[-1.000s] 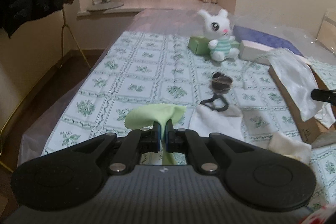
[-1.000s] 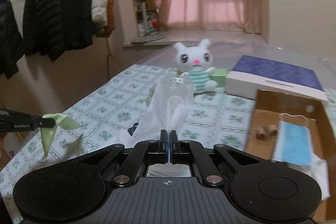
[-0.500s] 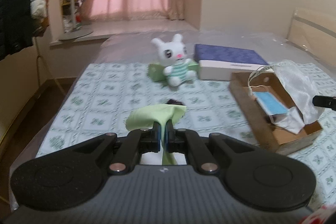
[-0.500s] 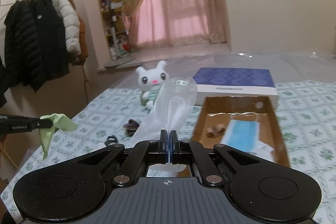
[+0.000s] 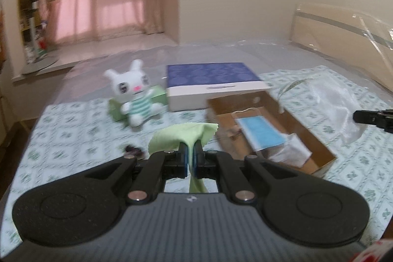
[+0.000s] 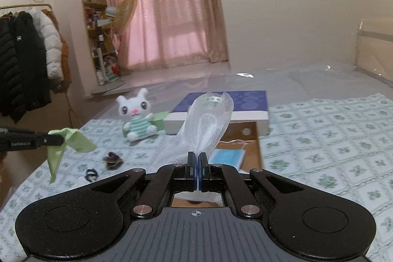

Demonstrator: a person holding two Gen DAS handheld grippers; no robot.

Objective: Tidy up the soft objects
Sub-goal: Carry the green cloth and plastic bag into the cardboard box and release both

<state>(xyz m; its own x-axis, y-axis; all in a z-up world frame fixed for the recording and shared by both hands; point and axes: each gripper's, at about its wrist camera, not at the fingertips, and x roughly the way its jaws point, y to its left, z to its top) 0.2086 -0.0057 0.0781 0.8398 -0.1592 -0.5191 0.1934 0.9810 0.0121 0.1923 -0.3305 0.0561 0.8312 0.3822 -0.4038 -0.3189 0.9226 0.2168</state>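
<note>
My left gripper [image 5: 190, 151] is shut on a light green cloth [image 5: 183, 135], held above the bed; the same cloth [image 6: 71, 143] hangs at the left of the right wrist view. My right gripper [image 6: 197, 161] is shut on a white mesh bag [image 6: 208, 124], also seen at the right of the left wrist view [image 5: 336, 104]. A cardboard box [image 5: 307, 136] lies between the grippers and holds a blue face mask [image 5: 261, 131] and white cloth [image 5: 287, 151]. The mask [image 6: 228, 156] shows below the bag.
A white plush bunny [image 5: 133, 95] sits against a green box [image 5: 157, 95] beside a blue and white box [image 5: 213, 82]. Dark hair ties [image 6: 113, 158] lie on the patterned bedspread [image 6: 331, 139]. Coats [image 6: 22, 60] hang at the left.
Both grippers have swung to the right with their cloths still held. The cardboard box is now nearer the middle of both views, and the mesh bag hangs over it.
</note>
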